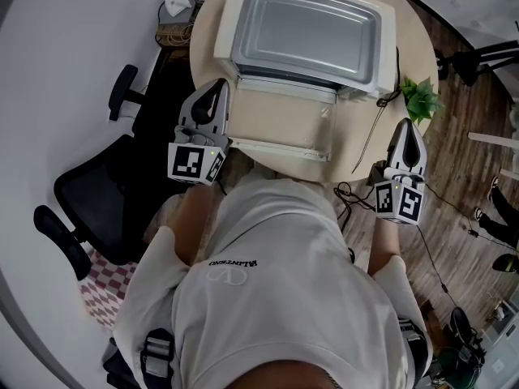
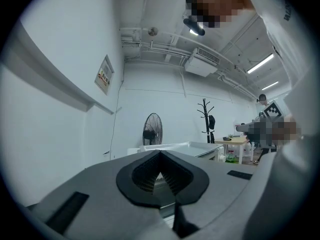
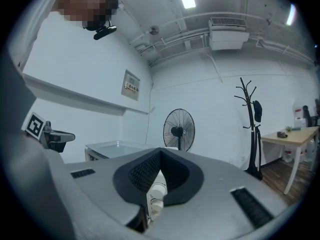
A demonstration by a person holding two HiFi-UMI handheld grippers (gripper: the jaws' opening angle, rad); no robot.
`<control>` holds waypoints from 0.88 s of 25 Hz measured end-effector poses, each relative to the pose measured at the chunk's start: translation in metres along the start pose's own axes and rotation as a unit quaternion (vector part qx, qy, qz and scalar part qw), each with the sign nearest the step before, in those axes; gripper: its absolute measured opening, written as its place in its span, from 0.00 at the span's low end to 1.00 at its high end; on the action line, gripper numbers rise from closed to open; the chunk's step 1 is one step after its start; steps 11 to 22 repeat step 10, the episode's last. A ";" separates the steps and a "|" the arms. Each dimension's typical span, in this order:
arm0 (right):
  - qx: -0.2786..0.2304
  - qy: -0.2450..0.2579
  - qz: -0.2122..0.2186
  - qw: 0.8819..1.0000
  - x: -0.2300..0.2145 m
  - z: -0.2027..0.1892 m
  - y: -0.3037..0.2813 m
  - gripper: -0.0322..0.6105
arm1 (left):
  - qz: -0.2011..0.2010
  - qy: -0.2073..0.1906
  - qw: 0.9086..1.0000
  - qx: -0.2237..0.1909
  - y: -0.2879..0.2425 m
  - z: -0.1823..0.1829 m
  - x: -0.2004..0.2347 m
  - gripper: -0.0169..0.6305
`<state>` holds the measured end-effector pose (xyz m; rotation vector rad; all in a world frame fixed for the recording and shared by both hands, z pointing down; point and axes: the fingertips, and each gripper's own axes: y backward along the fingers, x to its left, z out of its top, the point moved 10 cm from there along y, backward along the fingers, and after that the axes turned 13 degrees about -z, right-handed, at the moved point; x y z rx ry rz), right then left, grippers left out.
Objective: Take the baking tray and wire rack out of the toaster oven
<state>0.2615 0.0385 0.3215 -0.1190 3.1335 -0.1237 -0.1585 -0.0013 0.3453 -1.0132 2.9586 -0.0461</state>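
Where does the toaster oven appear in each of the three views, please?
Head view: oven at top centre, on the table, door open.
Left gripper view: oven at centre, slightly below the middle.
Right gripper view: oven left of centre; knobs lower centre.
Shared landmark: the grey tray on the oven's top, in all three.

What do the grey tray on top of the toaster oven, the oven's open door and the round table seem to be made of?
Tray: probably metal, dull silver; soft reflections and a pressed rim.
Open door: clear glass pane, the table shows through, in a cream frame, painted metal or plastic.
Round table: pale smooth top, wood or laminate; cannot tell.
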 end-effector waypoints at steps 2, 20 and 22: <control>0.002 -0.004 -0.003 1.000 -0.002 -0.001 0.000 0.04 | 0.004 0.007 1.000 -0.002 0.001 -0.002 0.001 0.03; -0.002 -0.010 -0.022 1.000 -0.008 -0.003 -0.004 0.04 | 0.014 0.013 1.000 -0.002 0.004 -0.005 0.007 0.03; -0.002 -0.010 -0.022 1.000 -0.008 -0.003 -0.004 0.04 | 0.014 0.013 1.000 -0.002 0.004 -0.005 0.007 0.03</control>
